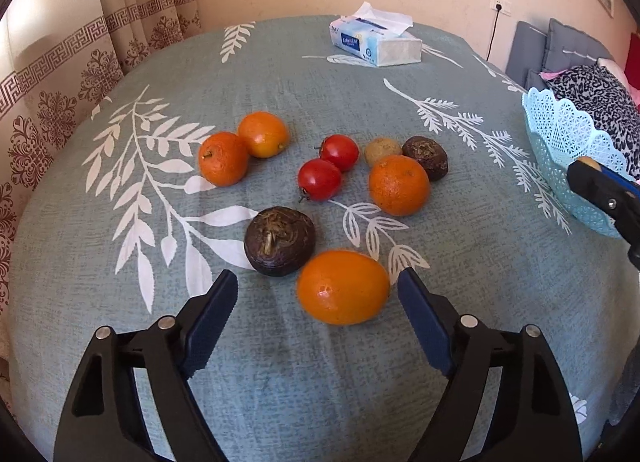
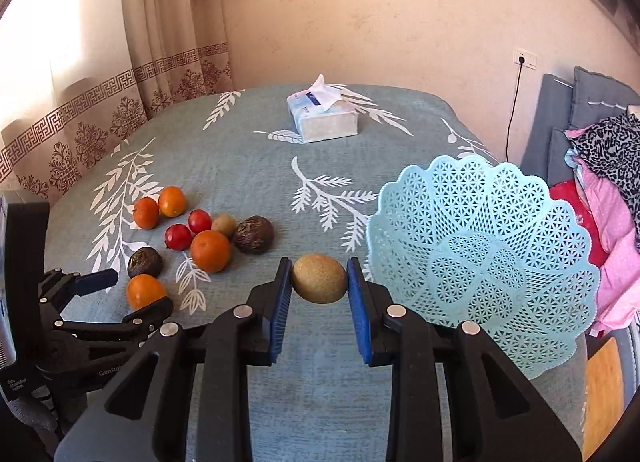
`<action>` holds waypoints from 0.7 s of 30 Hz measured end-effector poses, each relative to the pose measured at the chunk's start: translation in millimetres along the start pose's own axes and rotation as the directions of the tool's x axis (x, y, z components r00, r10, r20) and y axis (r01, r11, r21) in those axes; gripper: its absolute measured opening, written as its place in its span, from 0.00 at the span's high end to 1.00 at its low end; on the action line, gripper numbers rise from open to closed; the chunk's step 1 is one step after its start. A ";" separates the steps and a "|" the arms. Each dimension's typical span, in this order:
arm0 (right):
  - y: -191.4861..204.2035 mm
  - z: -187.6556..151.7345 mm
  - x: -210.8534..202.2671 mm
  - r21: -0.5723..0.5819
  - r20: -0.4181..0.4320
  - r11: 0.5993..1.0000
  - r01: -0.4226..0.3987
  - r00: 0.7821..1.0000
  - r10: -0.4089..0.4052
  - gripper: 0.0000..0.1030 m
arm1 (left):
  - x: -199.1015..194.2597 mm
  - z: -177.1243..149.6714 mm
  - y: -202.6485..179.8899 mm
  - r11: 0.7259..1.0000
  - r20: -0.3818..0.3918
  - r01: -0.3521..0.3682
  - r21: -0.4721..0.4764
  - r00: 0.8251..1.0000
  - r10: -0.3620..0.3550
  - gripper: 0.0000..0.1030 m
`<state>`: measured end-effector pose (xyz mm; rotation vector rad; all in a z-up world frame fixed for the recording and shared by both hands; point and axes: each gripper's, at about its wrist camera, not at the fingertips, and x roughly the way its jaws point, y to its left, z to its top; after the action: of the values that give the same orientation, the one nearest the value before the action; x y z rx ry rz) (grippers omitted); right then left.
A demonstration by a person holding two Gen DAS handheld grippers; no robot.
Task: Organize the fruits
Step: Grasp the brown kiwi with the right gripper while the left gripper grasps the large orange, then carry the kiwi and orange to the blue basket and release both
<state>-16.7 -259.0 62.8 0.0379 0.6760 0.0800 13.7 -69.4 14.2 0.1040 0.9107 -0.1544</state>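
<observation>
Basket (image 1: 568,141) cut by right edge

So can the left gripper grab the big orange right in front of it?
Probably yes. The left gripper is open, and the orange sits between its fingertips with nothing over it. The dark fruit touches it on the far left side and might get nudged.

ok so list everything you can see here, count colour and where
oranges: four, orange, loose on the tablecloth left of the basket
tomatoes: two, red, middle of the pile
dark fruits: two, purple-brown, wrinkled, in the pile
tan fruits: two, yellowish-brown, one in the pile, one held
basket: one, light blue lattice, right table edge, nothing in it
tissue pack: one, white and blue, far side
tablecloth: one, grey-blue, white leaves
left gripper: jaws open around the nearest orange
right gripper: jaws shut on a tan fruit
</observation>
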 end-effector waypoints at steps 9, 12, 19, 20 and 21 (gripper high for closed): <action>-25.3 1.6 -5.4 0.053 0.017 0.998 0.034 0.999 -0.035 0.72 | 4.2 3.7 -4.6 0.999 -0.033 0.037 -0.019 0.999 -0.038 0.56; -33.5 1.9 -8.7 0.057 0.031 0.995 0.082 0.996 -0.084 0.72 | 2.3 5.4 -9.7 0.999 -0.030 0.041 -0.008 0.999 -0.042 0.56; -60.4 0.5 -11.7 0.095 0.031 0.981 0.169 0.984 -0.173 0.72 | -11.9 13.9 -29.9 0.998 0.015 0.050 0.046 0.999 -0.051 0.56; -64.7 -0.3 -11.8 0.102 0.027 0.978 0.180 0.983 -0.184 0.72 | -14.3 16.1 -33.6 0.997 0.021 0.054 0.055 0.998 -0.056 0.56; -68.3 -1.1 -11.5 0.108 0.023 0.976 0.188 0.981 -0.192 0.72 | -16.7 18.6 -37.6 0.996 0.029 0.058 0.064 0.998 -0.060 0.56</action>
<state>-22.0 -328.0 65.0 0.0759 0.6471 -0.1405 11.4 -107.7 37.9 0.1333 0.8790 -0.2392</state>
